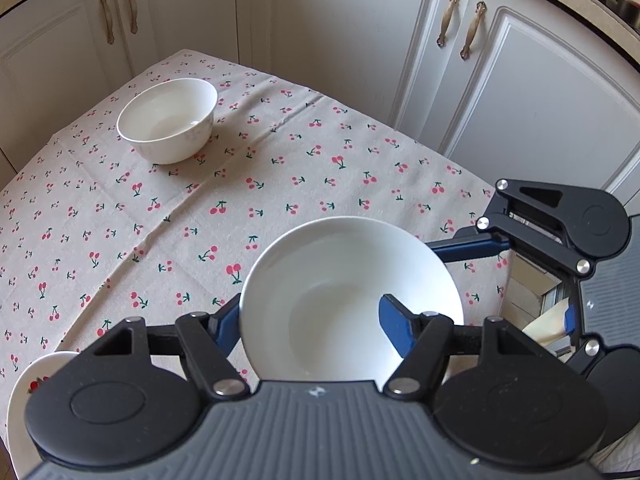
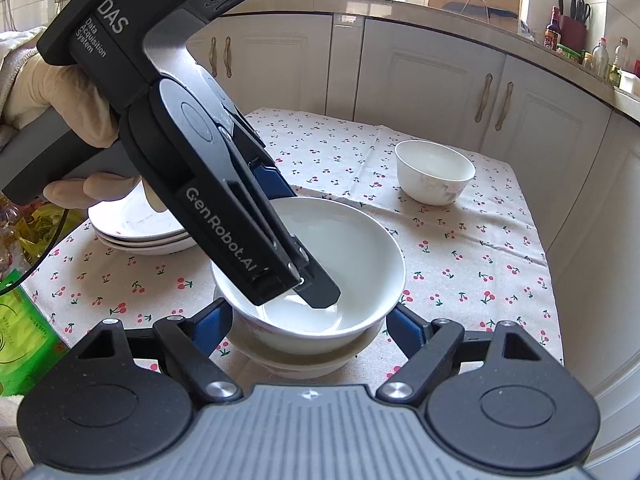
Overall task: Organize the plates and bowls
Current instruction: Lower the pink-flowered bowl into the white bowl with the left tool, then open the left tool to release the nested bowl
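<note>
Two views. Left wrist: left gripper [image 1: 316, 320] pinches the white bowl's [image 1: 344, 280] near wall, one finger inside; it should lower level. Right wrist: right gripper [image 2: 308, 324], spread, flanks the lower bowl [image 2: 304, 360], steadying it for nesting.

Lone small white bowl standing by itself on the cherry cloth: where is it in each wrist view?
Left wrist: the small white ceramic bowl sits upper left, on the far part of the cherry-print tablecloth.
Right wrist: the same bowl sits upper right, beyond the stacked bowls.
Shared landmark: the wide white bowl gripped at its rim by the left hand-held gripper, low centre in both views.
</note>
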Demonstrator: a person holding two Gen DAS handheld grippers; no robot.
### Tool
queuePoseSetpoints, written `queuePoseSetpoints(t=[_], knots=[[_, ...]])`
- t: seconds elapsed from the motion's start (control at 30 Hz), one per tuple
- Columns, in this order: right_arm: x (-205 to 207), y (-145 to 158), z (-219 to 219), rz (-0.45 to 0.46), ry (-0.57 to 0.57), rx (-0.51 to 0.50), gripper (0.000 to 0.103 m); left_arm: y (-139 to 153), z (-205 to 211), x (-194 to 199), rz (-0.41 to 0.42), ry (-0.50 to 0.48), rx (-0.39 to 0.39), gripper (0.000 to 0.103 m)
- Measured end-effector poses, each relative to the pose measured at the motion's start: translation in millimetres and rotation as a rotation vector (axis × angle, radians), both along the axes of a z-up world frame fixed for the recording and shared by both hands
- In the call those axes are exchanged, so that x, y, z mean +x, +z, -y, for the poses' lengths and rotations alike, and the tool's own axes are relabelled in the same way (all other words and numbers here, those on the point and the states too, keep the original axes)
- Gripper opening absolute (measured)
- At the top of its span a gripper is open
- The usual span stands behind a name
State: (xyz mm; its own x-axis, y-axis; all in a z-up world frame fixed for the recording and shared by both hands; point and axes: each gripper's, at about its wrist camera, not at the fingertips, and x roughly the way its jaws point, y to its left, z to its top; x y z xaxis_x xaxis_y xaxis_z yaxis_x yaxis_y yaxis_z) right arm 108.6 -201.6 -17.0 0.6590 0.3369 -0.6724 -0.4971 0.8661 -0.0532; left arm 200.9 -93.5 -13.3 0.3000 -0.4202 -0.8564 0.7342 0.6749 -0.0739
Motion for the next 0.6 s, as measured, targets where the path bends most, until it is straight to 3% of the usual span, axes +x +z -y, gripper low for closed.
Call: queuePoseSetpoints(t=[0.6], knots=[[5.4, -2.5, 1.7, -0.041, -0.002, 0.025, 0.089, -7.6, -1.5, 2.4, -0.01, -0.008, -0.005, 0.071]])
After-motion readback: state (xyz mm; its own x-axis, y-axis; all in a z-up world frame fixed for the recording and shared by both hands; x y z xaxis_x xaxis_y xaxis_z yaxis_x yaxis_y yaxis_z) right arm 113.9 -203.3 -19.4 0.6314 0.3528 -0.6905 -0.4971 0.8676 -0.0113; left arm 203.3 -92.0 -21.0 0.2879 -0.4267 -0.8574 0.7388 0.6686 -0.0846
